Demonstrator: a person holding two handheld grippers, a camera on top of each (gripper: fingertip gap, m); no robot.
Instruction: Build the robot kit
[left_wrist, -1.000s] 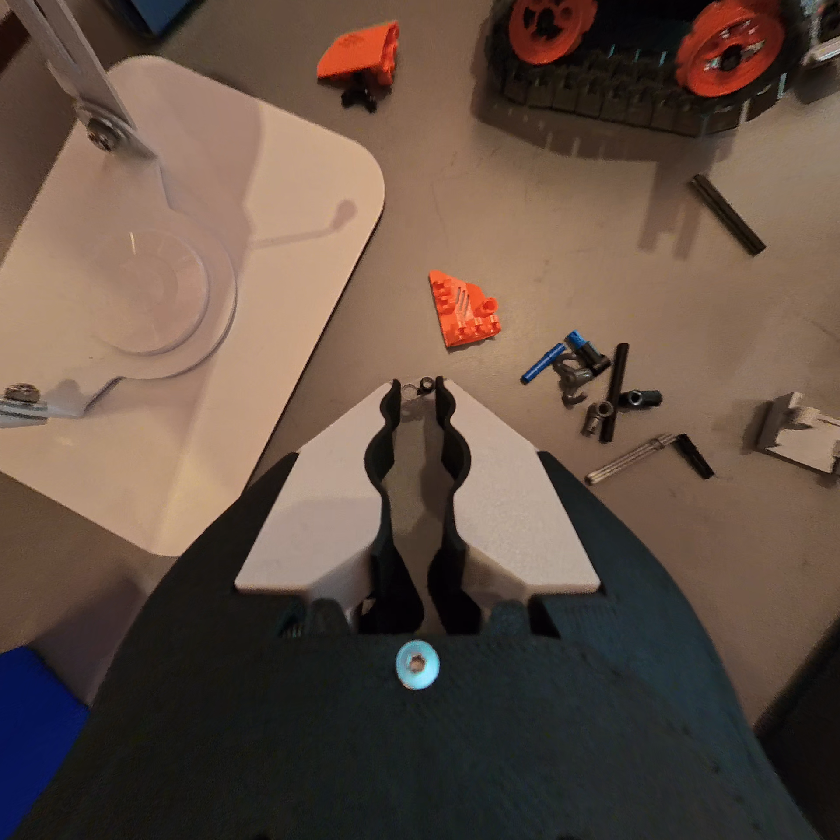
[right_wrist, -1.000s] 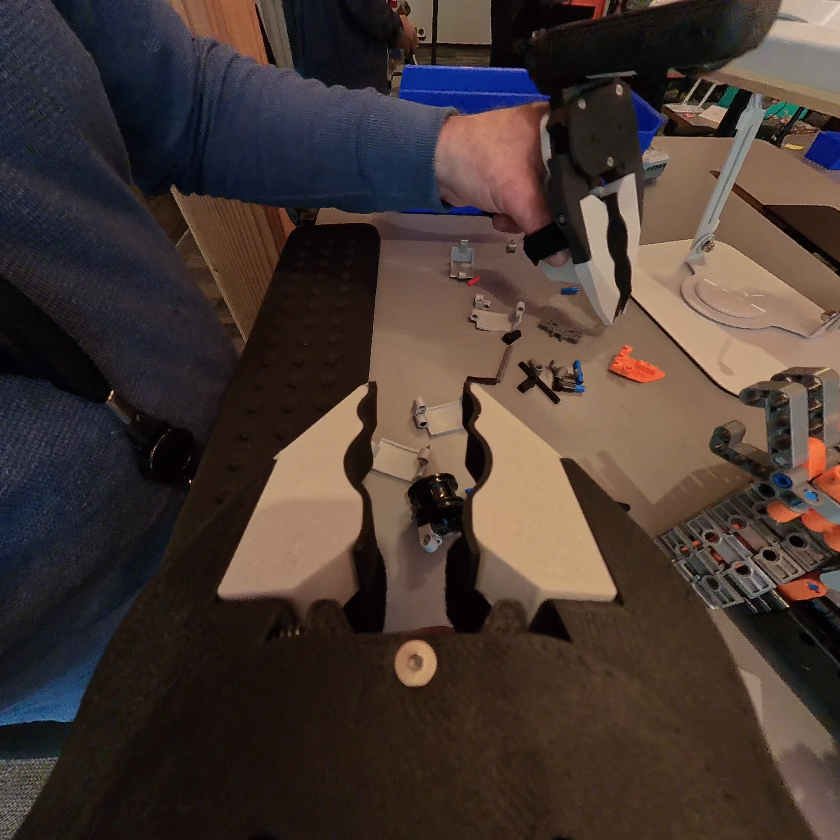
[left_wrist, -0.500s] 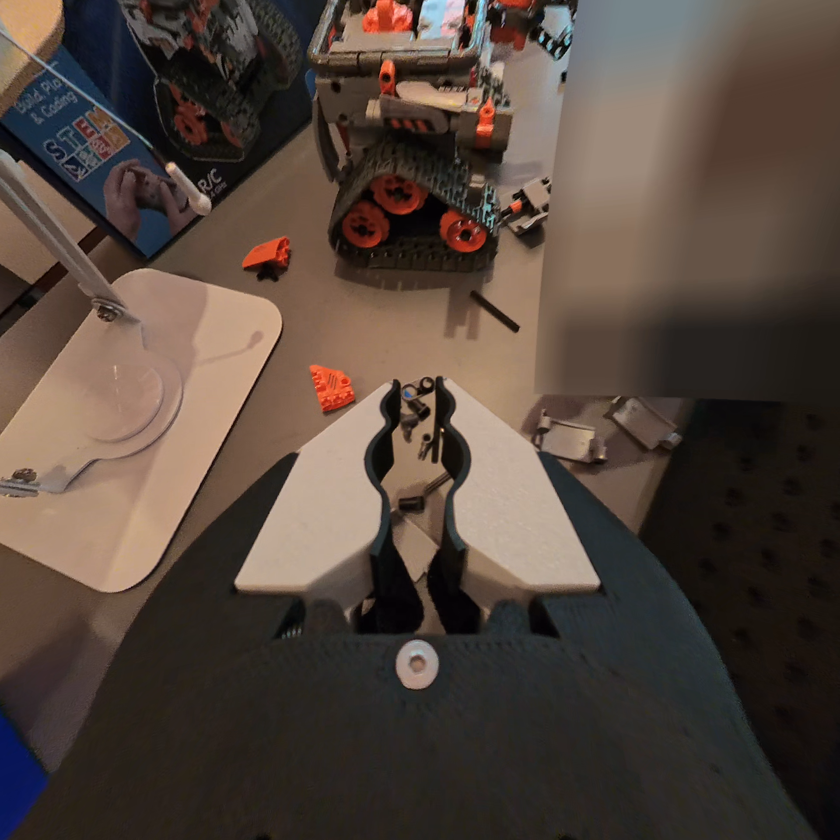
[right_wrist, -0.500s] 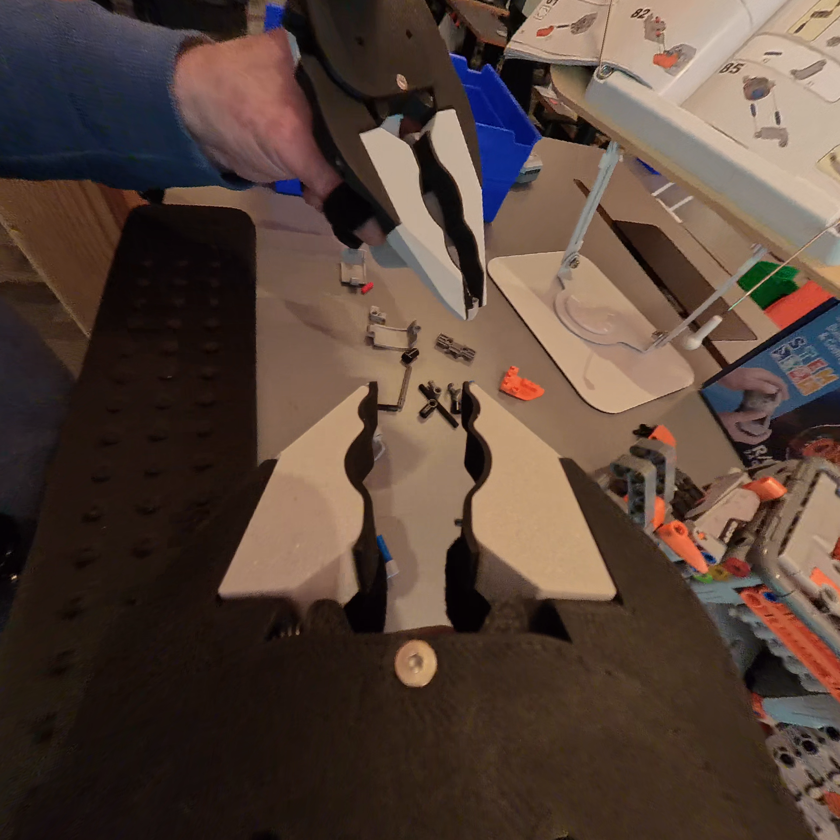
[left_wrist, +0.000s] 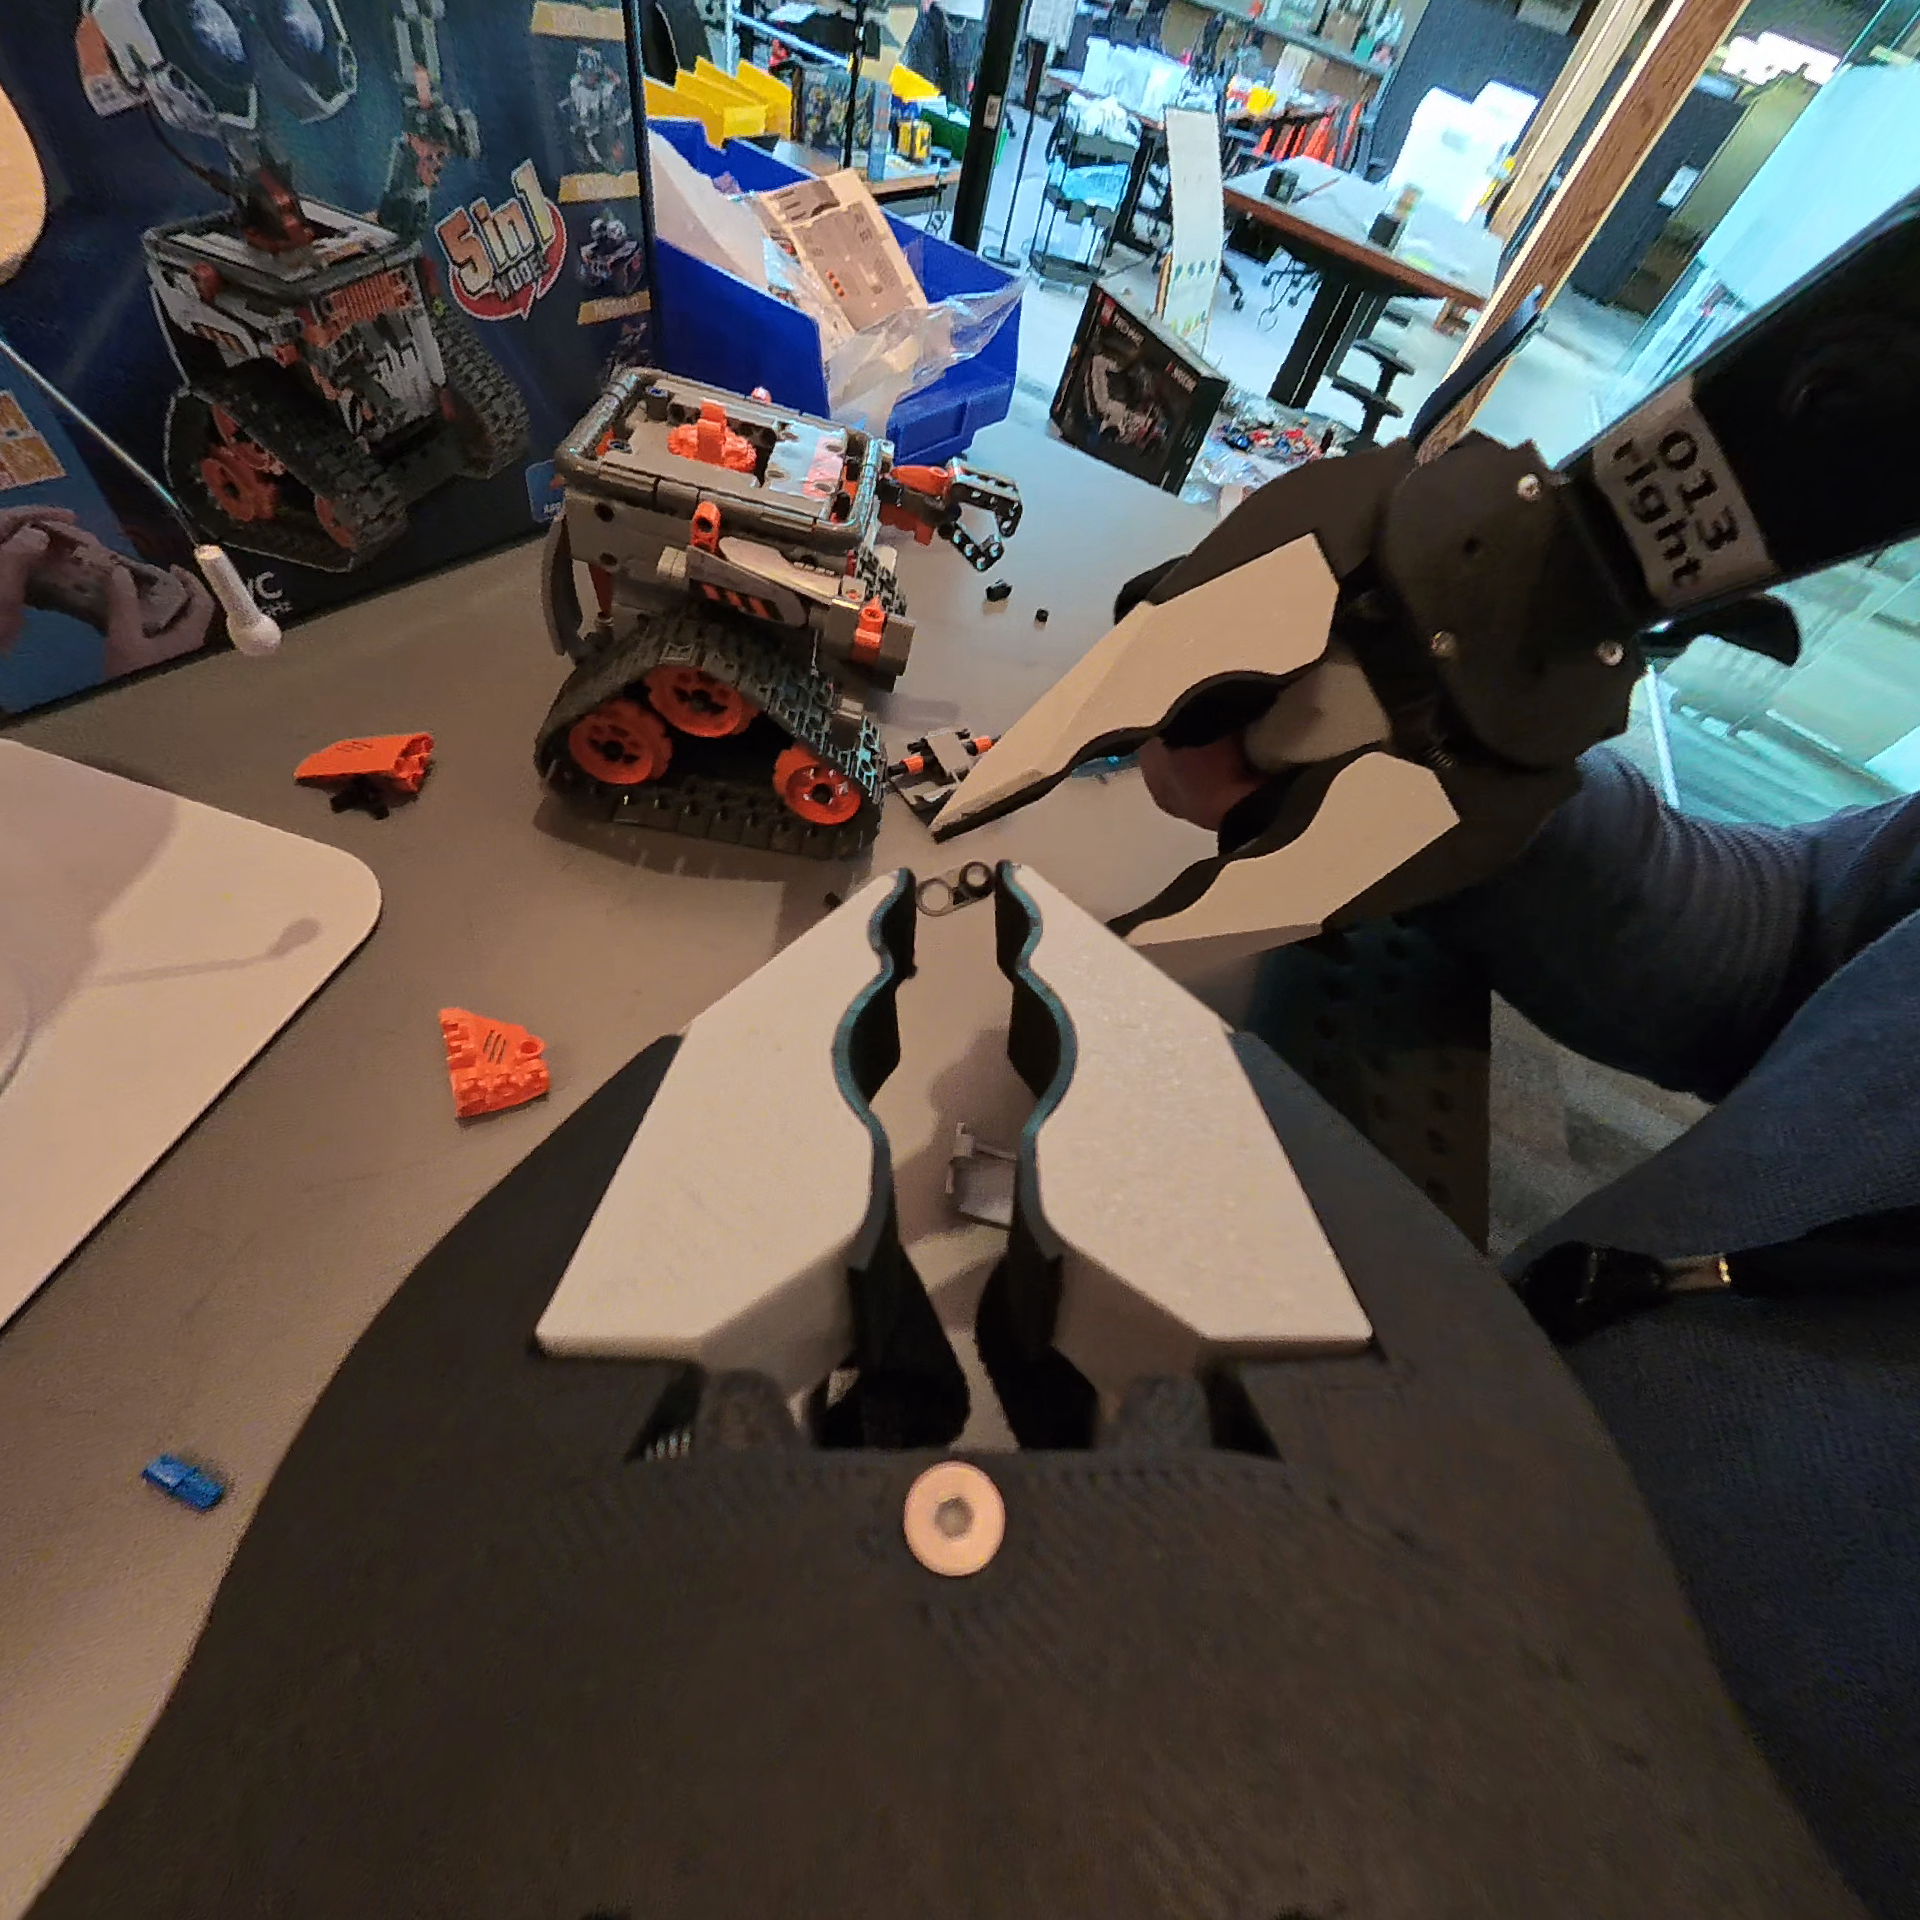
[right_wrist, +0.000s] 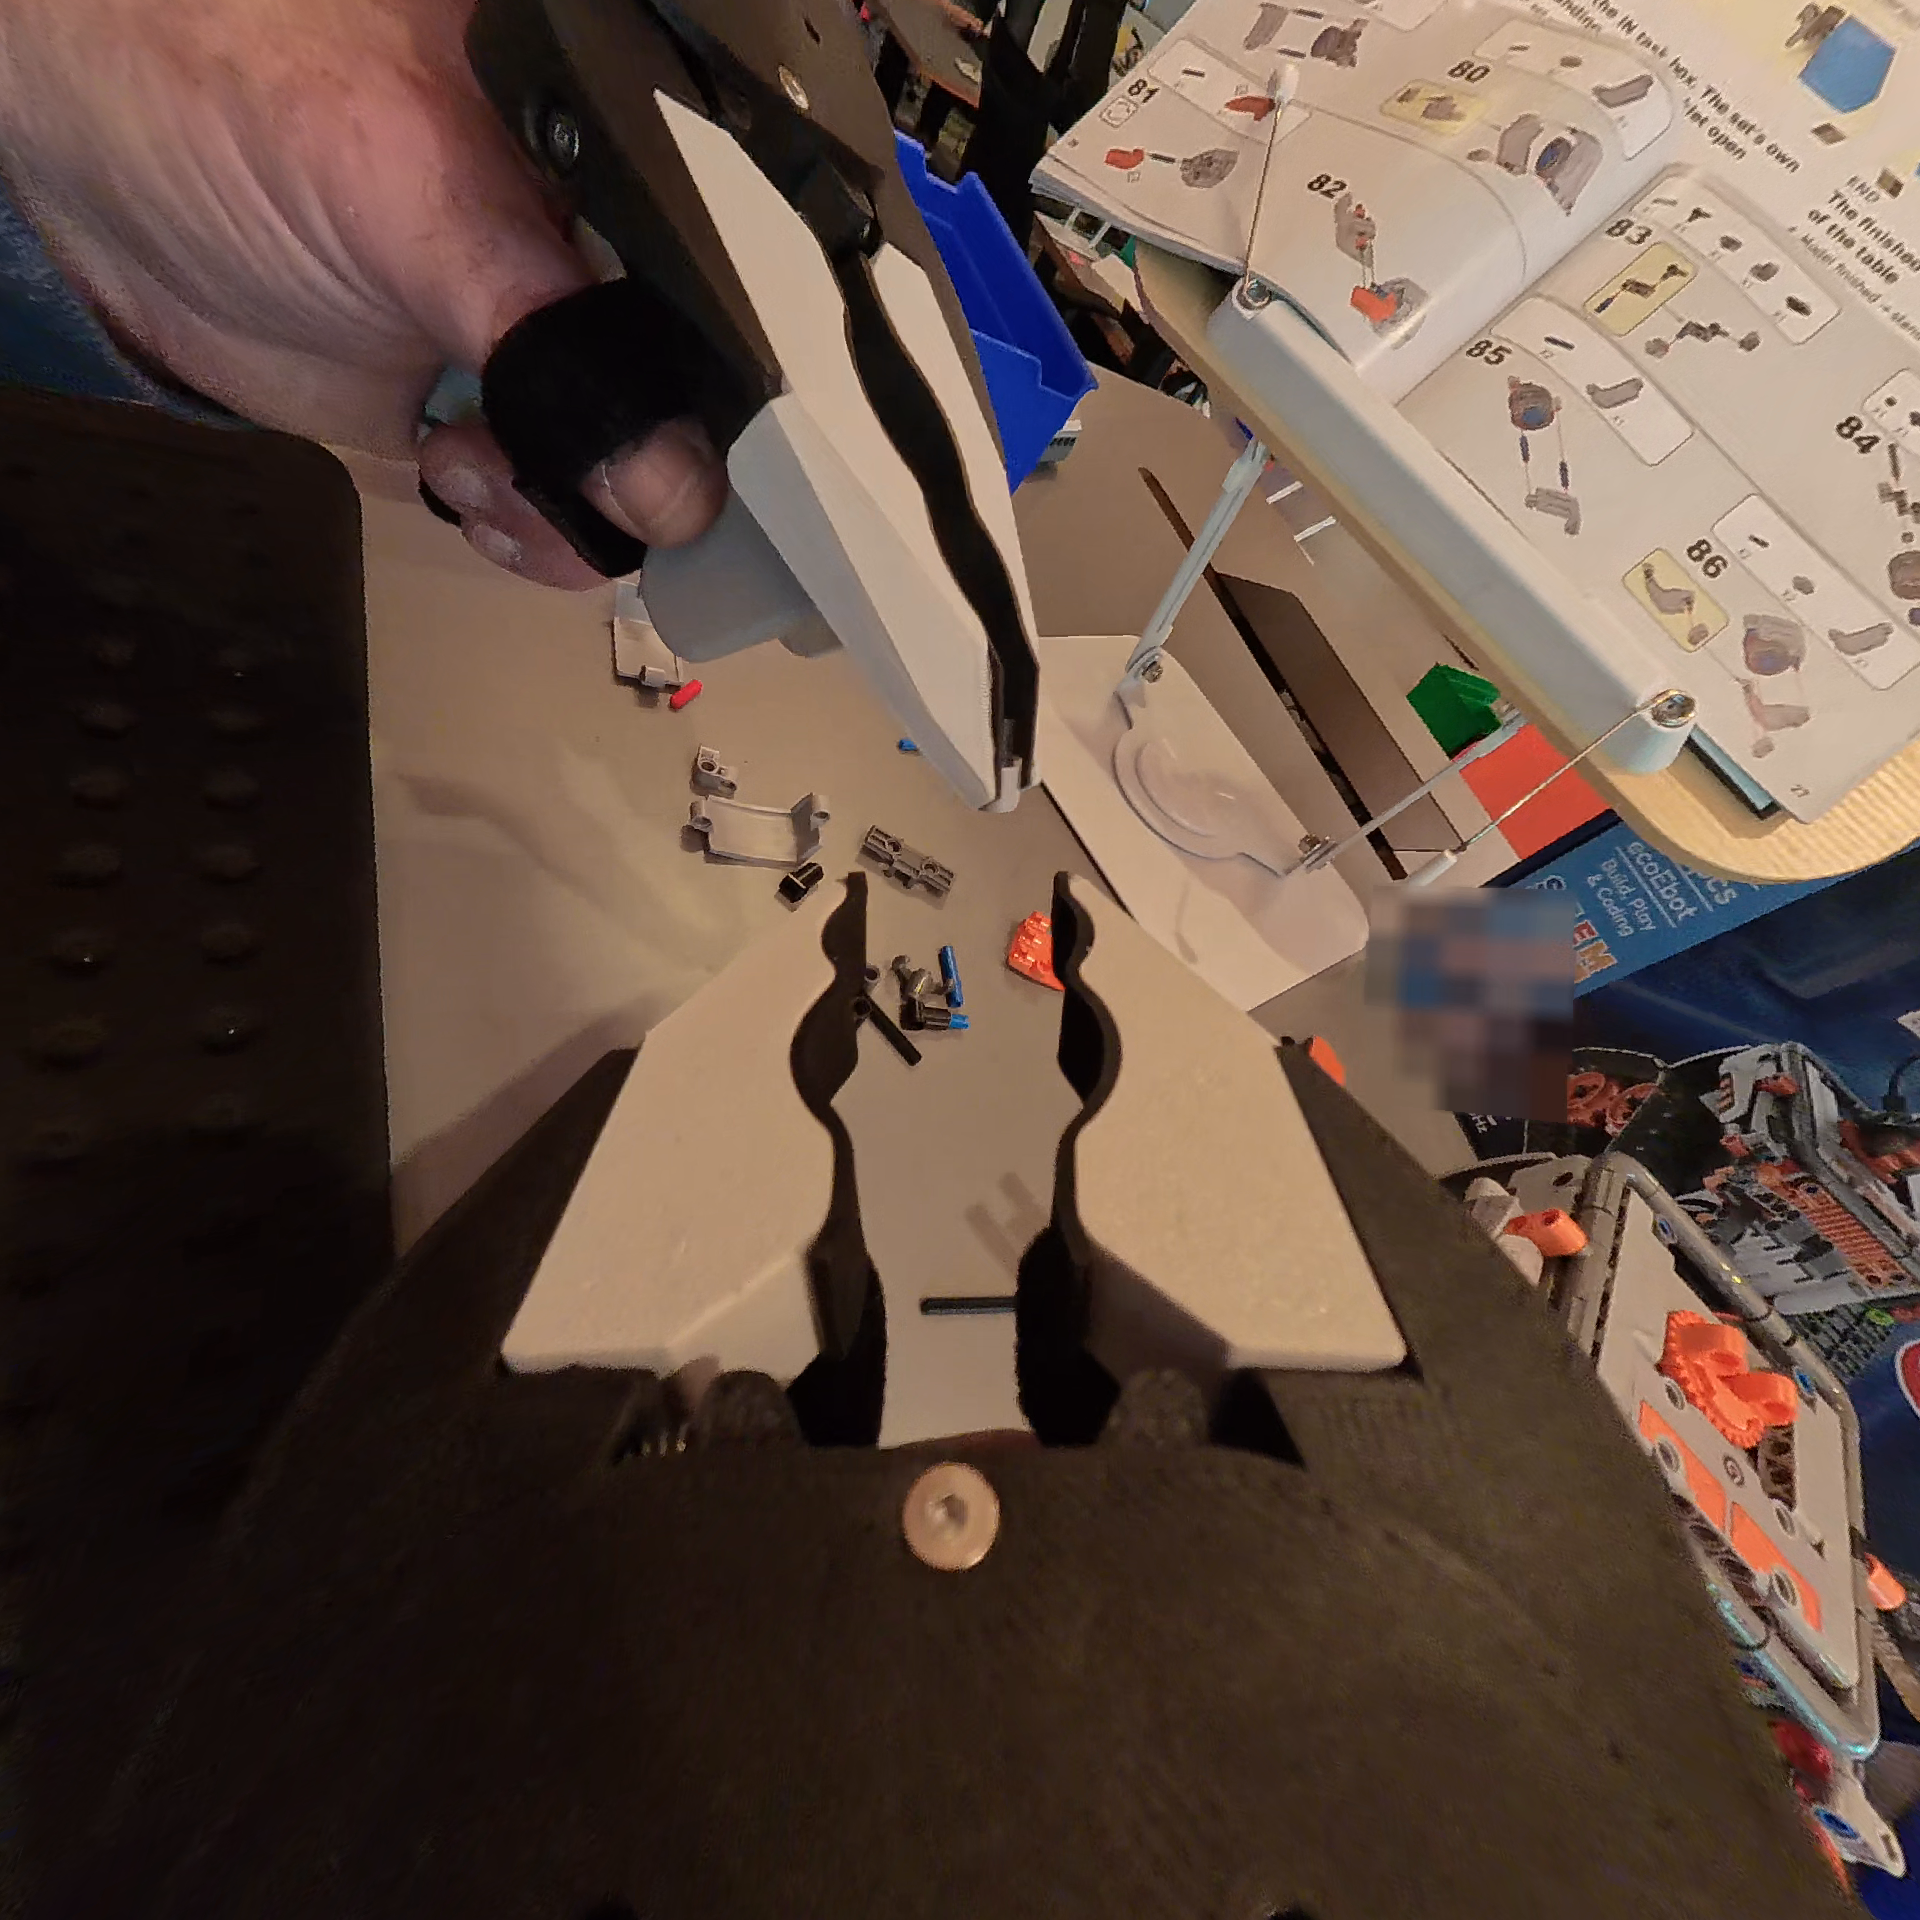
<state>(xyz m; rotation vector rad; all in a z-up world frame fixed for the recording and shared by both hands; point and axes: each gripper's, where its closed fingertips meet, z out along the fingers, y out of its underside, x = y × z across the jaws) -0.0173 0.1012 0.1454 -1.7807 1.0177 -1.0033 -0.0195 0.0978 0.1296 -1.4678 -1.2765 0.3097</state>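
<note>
- Writing shows on the toy box (left_wrist: 260, 343) behind the table, on a band around the right gripper's handle, and on the open instruction booklet (right_wrist: 1538, 312) on its stand; none is repeated here.
- The left gripper (left_wrist: 961, 883) pinches a small dark connector piece (left_wrist: 958, 891) with 2 round holes right at its fingertips, held above the grey table (left_wrist: 312, 1195).
- The piece is tiny, dark grey to black, and spans the narrow gap between the 2 tips.
- The right gripper (right_wrist: 956, 894) is spread wide with nothing between its fingers; below it lie small pins (right_wrist: 930, 997) in black, grey and blue.
- A tracked toy vehicle (left_wrist: 727, 644), grey with orange wheels, stands beyond the left gripper.
- An orange wedge plate (left_wrist: 494, 1060) lies on the table left of the left gripper, apart from it.
- A white stand base (left_wrist: 156, 987) sits at far left.
</note>
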